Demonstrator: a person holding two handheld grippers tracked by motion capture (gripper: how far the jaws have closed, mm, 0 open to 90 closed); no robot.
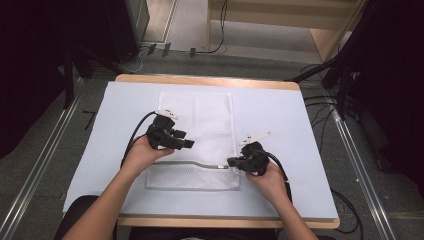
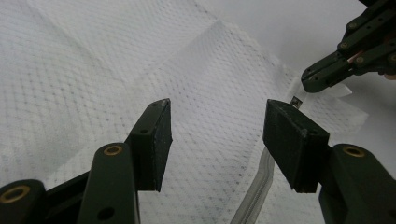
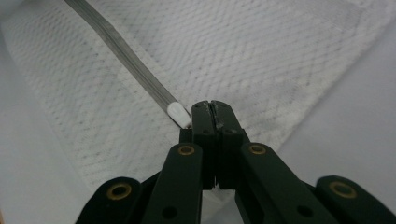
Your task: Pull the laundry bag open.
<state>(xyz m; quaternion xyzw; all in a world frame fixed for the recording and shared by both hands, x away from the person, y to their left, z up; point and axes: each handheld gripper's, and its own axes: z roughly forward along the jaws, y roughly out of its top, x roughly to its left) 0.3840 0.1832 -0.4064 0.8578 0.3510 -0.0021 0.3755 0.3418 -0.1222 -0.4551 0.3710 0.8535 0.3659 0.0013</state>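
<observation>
My right gripper (image 3: pixel 211 106) is clamped tight at the end of the zipper (image 3: pixel 116 49) of a white mesh laundry bag (image 1: pixel 210 120), apparently on the pull tab, though the tab itself is hidden between the pads; the white slider (image 3: pixel 176 111) sits just left of my closed tips, and the zipper track runs away from them up and to the left. My left gripper (image 2: pixel 215 133) hovers with its jaws wide and nothing between them; the mesh lies directly beneath, the zipper track (image 2: pixel 259 184) passes just under my right-hand pad, and the other gripper (image 2: pixel 327 74) stands ahead and to the right. The bag lies flat on a white sheet (image 1: pixel 295 125) over the table (image 1: pixel 210 80). To do this step well, I judge that the left jaws should pin the fabric beside the track, close to the slider, so the mesh stays taut, and the right should draw the slider straight along the track, not upward, to avoid bunching or snagging the mesh.
</observation>
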